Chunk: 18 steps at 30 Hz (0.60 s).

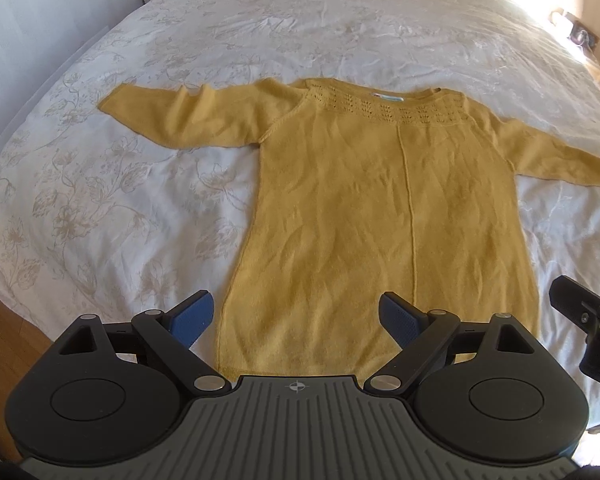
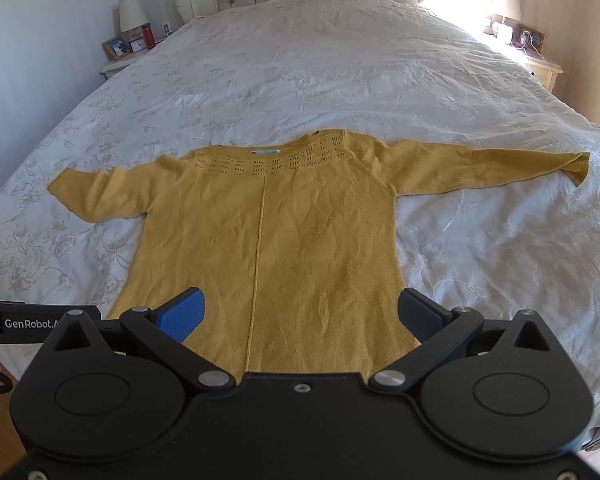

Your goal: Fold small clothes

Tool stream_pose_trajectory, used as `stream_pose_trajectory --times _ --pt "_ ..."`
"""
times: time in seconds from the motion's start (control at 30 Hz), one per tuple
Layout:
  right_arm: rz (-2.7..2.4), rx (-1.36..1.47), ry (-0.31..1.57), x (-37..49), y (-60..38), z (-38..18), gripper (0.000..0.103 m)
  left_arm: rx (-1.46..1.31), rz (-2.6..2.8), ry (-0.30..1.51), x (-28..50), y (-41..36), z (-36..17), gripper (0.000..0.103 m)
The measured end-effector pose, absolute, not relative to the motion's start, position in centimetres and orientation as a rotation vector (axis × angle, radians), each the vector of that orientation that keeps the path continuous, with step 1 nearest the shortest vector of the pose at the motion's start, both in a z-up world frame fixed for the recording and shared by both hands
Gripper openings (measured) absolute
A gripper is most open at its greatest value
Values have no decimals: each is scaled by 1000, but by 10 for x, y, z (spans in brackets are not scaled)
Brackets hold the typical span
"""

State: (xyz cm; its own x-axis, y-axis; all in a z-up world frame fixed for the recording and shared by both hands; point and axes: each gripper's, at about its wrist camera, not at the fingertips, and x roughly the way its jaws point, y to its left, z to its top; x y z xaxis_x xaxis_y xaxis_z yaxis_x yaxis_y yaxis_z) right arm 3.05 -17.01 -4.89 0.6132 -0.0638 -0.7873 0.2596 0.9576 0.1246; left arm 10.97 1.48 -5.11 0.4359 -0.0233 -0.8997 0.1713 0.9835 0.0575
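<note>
Both hand-held grippers, left (image 1: 296, 322) and right (image 2: 302, 316), hover wide open above the yellow sweater's (image 1: 380, 208) hem near the bed's (image 1: 100, 200) foot edge; a shallow pinch could snag the bedcover too.

One yellow sweater (image 2: 284, 240), one bed (image 2: 340, 80), two lamps (image 2: 132, 14), two nightstands (image 2: 116, 67), two grippers (image 2: 302, 314).
</note>
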Motion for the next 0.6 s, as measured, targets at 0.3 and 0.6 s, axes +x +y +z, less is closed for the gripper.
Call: stream_pose_trajectory --times 0.3,0.6 --pt "-230 330 947 66 -169 -57 102 195 -192 1108 159 20 -56 86" --pt "-340 289 904 76 -200 -59 102 246 -267 1074 194 6 -70 62"
